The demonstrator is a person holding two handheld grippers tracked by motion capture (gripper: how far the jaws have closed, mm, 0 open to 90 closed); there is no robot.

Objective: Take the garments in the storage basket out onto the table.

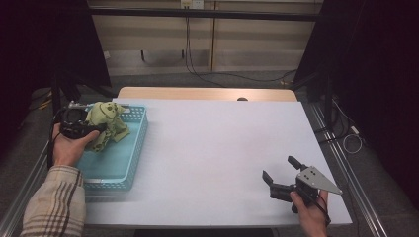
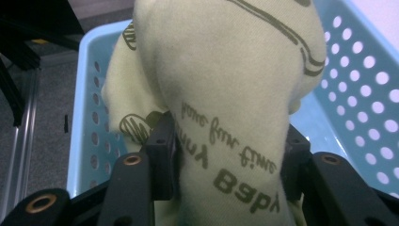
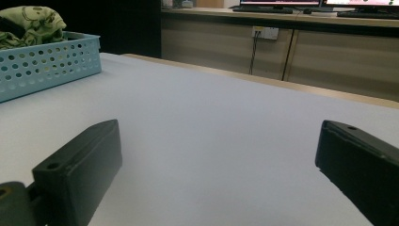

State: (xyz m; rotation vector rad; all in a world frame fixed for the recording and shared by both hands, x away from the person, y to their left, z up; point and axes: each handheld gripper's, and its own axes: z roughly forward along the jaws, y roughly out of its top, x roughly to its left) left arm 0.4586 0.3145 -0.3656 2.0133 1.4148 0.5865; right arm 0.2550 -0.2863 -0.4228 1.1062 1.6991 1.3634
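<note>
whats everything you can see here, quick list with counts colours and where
cloth: 1, pale green with dark print, bunched over the basket, clamped between the left jaws
basket: 1, light blue, perforated walls, left side of the table
table: 1, white top with a wooden far edge, centre
cables: a few, dark, on the floor beyond the table
left hand-held gripper: 1, black, over the basket, closed on the cloth
right hand-held gripper: 1, black with a grey plate, near right of the table, jaws apart, nothing between them
sleeve: 1, plaid, bottom left
</note>
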